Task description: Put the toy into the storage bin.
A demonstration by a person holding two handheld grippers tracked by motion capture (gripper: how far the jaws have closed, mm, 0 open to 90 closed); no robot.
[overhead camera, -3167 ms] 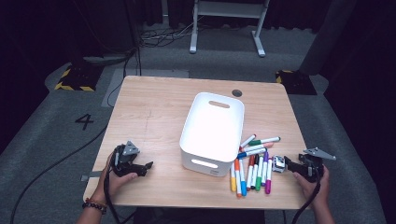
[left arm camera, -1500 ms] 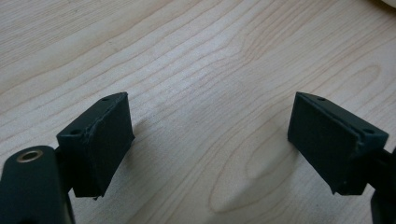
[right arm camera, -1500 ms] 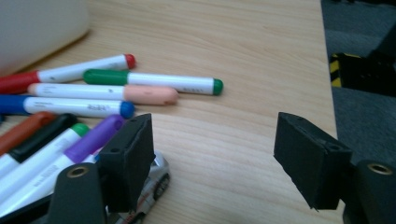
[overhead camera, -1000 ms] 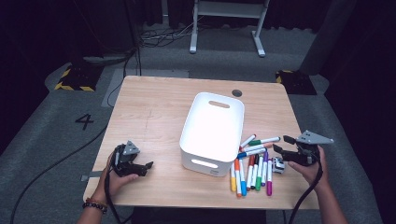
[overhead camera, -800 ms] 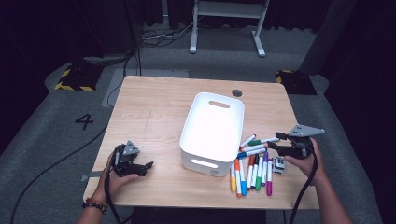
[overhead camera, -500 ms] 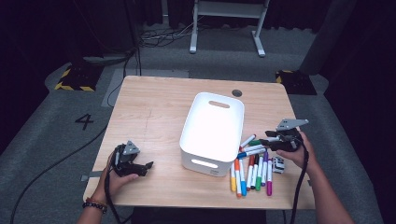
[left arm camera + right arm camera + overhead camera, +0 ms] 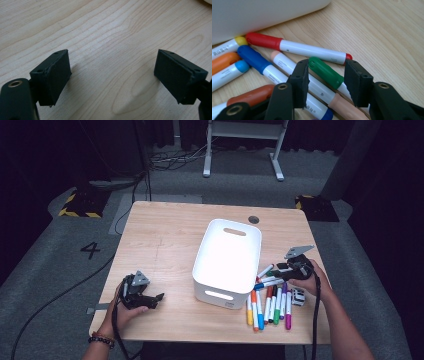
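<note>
- The green marker [image 7: 326, 72] lay between the jaws of the right gripper [image 7: 325, 82], its rounded green cap pointing away from the gripper and its white barrel running back under the jaws.
- The jaws had just been closing around that marker; a gap showed on each side of the cap, so the pads were not yet pressing on it.
- The green cap was smooth and glossy, a little thicker than the white barrel behind it.
- The marker rested across a peach marker [image 7: 294, 68] with a white barrel, and just behind a red marker [image 7: 297, 48] that lay close to the bin.
- In the high view the right gripper [image 7: 286, 269] stood just right of the white bin [image 7: 227, 261], over the upper end of the heap of markers [image 7: 270, 300].
- The heap lay on the table [image 7: 165, 240] against the bin's right side and near corner, with caps of orange, blue, green, red and purple; most of the markers pointed toward the table's near edge.
- A blue marker [image 7: 255, 60], an orange one [image 7: 223, 61] and a yellow-tipped one [image 7: 230, 45] lay nearest the bin's wall.
- The left gripper [image 7: 141, 295] sat well to the left of the bin, in the left hand [image 7: 120, 312], low over bare wood.
- Its jaws stood wide apart, with nothing between the pads [image 7: 53, 75].
</note>
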